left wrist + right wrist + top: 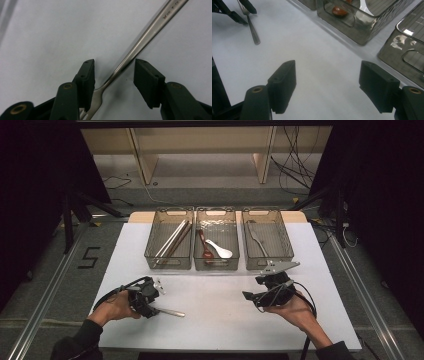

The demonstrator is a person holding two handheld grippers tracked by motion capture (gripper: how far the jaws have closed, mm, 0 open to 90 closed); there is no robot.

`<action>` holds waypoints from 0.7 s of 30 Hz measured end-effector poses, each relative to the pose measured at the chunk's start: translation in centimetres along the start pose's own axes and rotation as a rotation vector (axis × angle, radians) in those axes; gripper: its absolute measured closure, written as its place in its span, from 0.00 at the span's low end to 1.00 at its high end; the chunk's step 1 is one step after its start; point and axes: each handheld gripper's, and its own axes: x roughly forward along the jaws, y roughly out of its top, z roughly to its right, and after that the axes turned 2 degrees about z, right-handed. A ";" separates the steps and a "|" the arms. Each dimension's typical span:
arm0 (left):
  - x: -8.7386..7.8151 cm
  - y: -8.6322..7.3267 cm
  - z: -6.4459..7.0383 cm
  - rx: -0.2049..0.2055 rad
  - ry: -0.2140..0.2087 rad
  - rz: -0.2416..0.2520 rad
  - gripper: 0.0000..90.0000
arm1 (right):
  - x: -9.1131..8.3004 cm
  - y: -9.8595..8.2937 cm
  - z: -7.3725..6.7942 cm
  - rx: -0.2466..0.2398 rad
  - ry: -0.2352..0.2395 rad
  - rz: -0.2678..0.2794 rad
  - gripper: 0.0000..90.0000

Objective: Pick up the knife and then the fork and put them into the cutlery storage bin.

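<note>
Steel fork (140, 43), slim polished one-piece, lies flat on the white table sheet (215, 300) at roughly 7 o'clock of the table, well short of the bins. Left gripper (145, 297) is down over it, jaws spread, straddling the neck where handle meets tines; in the left gripper view the shaft runs diagonally between the pads toward 1 o'clock, one pad close beside it, the other apart, no clamp yet. Handling guess: light, rigid, not fragile, but smooth and thin, so it will likely skate or pivot under rubber pads. Neck is the narrowest spot; I'd grip slightly up the handle near balance, pads square across the shaft, otherwise the long handle will droop. It lies low on the sheet, so pad tips need to reach the surface. Along the 12 o'clock edge: left smoky clear plastic bin (169, 245) holds long sticks, chopsticks probably; middle bin (216, 245) holds spoons; right bin (267, 245) holds a fork-like piece, likely destination. Right gripper (267, 292) at 5 o'clock, jaws wide apart, holding nothing above bare sheet.
</note>
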 end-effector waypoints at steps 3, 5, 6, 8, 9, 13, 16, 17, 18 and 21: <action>0.0 0.1 -0.2 -0.010 -0.023 -0.012 0.62 | 0.1 0.0 0.0 0.002 0.000 -0.002 0.34; 0.1 0.2 -0.2 -0.014 -0.041 -0.017 0.66 | 0.1 0.0 0.0 0.001 0.000 -0.005 0.35; 0.1 0.3 -0.3 -0.014 -0.045 -0.022 0.67 | 0.1 0.0 0.0 0.000 0.000 -0.006 0.35; 0.1 0.4 -0.2 -0.015 -0.046 -0.035 0.69 | 0.1 0.0 0.0 -0.002 -0.001 -0.007 0.35; 0.1 0.6 -0.2 -0.013 -0.046 -0.041 0.70 | 0.1 0.0 0.0 -0.002 -0.001 -0.006 0.35; 0.1 0.9 0.1 -0.005 -0.053 -0.065 0.78 | 0.1 0.1 0.0 -0.008 0.000 -0.006 0.35; 0.1 0.9 0.1 -0.004 -0.061 -0.069 0.82 | 0.1 0.1 0.0 -0.010 -0.002 -0.011 0.35; 0.1 0.9 0.2 -0.011 -0.062 -0.063 0.83 | 0.1 0.1 0.0 -0.010 -0.002 -0.011 0.35; 0.0 0.9 0.0 0.013 -0.065 -0.081 0.85 | 0.1 0.1 0.0 -0.010 -0.002 -0.010 0.35; 0.1 1.0 0.2 0.017 -0.069 -0.083 0.90 | 0.1 0.1 0.0 -0.011 -0.001 -0.010 0.35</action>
